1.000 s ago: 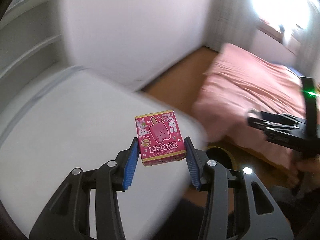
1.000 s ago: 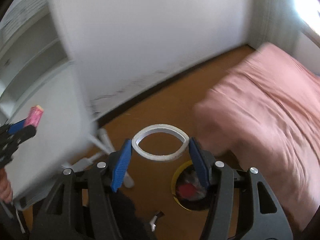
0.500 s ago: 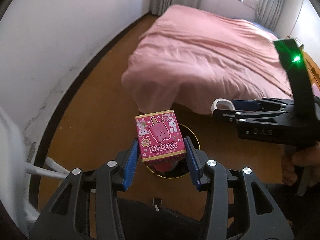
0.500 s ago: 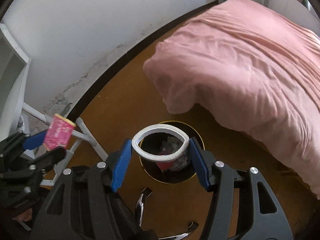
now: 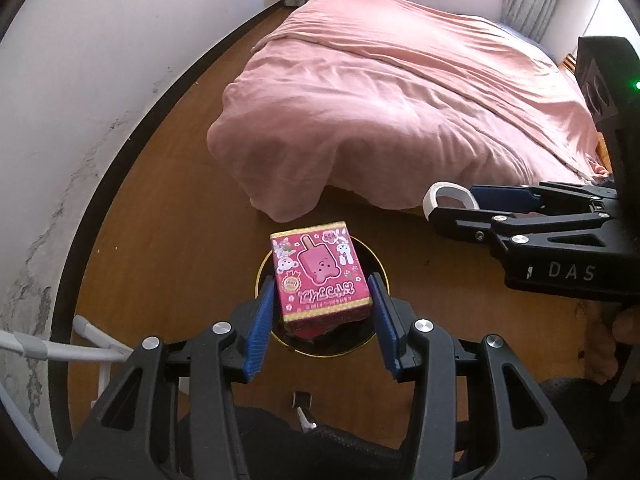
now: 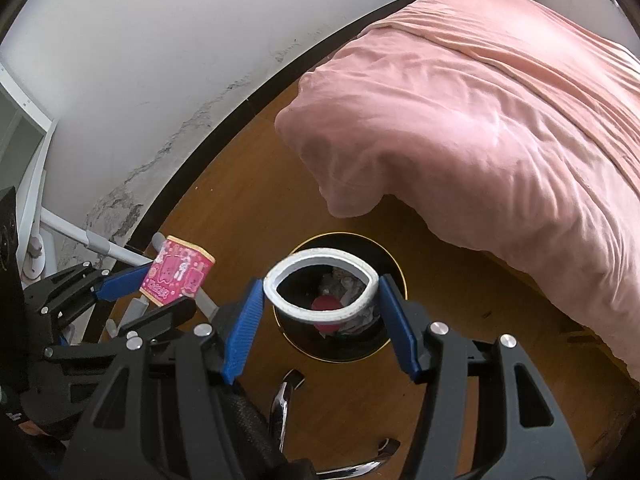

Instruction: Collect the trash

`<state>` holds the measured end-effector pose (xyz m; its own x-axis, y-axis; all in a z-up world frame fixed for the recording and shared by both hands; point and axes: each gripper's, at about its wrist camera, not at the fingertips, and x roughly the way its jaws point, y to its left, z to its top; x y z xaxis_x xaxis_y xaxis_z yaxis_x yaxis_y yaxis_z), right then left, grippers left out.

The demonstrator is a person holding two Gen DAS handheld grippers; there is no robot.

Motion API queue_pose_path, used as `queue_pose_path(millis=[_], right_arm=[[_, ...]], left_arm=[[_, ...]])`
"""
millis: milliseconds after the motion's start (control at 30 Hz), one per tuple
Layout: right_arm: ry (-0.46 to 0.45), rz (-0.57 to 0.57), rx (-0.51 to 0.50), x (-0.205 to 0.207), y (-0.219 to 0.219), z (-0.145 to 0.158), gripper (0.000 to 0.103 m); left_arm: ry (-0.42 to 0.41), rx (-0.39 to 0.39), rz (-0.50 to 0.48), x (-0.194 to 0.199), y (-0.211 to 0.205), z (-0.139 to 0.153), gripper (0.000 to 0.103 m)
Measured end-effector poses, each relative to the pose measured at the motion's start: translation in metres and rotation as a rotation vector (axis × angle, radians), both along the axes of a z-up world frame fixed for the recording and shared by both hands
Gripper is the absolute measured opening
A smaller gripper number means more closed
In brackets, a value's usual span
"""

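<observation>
My left gripper (image 5: 322,312) is shut on a pink snack box (image 5: 320,274) with a popsicle drawing, held above a round black trash bin (image 5: 372,264) with a gold rim on the wooden floor. My right gripper (image 6: 321,307) is shut on a white ring (image 6: 320,290), squeezed to an oval, also above the bin (image 6: 390,264). Crumpled paper and a red item lie in the bin. The right gripper and ring (image 5: 450,200) show in the left wrist view; the left gripper with the box (image 6: 178,276) shows in the right wrist view.
A bed with a pink cover (image 5: 400,100) stands just behind the bin, its corner overhanging close to it. A white wall with a dark baseboard (image 5: 132,128) runs on the left. White metal legs (image 6: 96,240) stand left of the bin. Chrome chair-base parts (image 6: 284,404) sit below.
Both grippers swung from the white desk and shelf toward the floor, and have moved closer over the bin. Each still holds its item.
</observation>
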<state>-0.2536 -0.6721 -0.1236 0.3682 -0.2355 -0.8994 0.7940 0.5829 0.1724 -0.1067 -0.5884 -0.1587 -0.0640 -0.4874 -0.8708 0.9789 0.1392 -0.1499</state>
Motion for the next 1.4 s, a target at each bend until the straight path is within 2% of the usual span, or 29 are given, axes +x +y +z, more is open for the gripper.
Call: queue_pose_path(millis=[100, 333, 500, 533, 567, 600, 667, 900, 1067, 1167, 1400], right_arm=[[0.001, -0.006, 0.005, 0.0, -0.001, -0.002, 0.058], [0.008, 0.002, 0.011, 0.004, -0.001, -0.005, 0.058], [0.017, 0.004, 0.002, 0.009, 0.0, -0.005, 0.059], [0.019, 0.003, 0.0, 0.009, 0.001, -0.005, 0.062], [0.021, 0.002, -0.001, 0.011, 0.002, -0.005, 0.074], [0.025, 0.0, -0.008, 0.012, 0.002, -0.004, 0.079], [0.029, 0.011, -0.028, 0.016, 0.004, -0.001, 0.081], [-0.019, 0.047, -0.081, 0.039, 0.021, 0.028, 0.081], [-0.102, 0.148, -0.153, 0.083, 0.054, 0.073, 0.086], [-0.162, 0.272, -0.199, 0.131, 0.092, 0.103, 0.086], [-0.276, 0.579, -0.268, 0.237, 0.2, 0.149, 0.088]], left_arm=[[-0.005, -0.01, 0.0, 0.001, 0.0, 0.003, 0.064], [-0.004, -0.024, 0.026, 0.01, 0.006, 0.011, 0.065], [-0.013, -0.05, 0.046, 0.015, 0.019, 0.027, 0.071], [-0.016, -0.057, 0.051, 0.016, 0.022, 0.031, 0.073], [-0.02, -0.063, 0.055, 0.017, 0.025, 0.035, 0.076], [-0.027, -0.074, 0.065, 0.018, 0.03, 0.042, 0.079], [-0.037, -0.088, 0.086, 0.021, 0.036, 0.052, 0.085], [-0.098, -0.141, 0.197, 0.044, 0.083, 0.103, 0.091], [-0.166, -0.163, 0.347, 0.082, 0.139, 0.142, 0.092], [-0.207, -0.187, 0.471, 0.111, 0.187, 0.164, 0.092], [-0.355, -0.167, 0.846, 0.168, 0.328, 0.198, 0.093]])
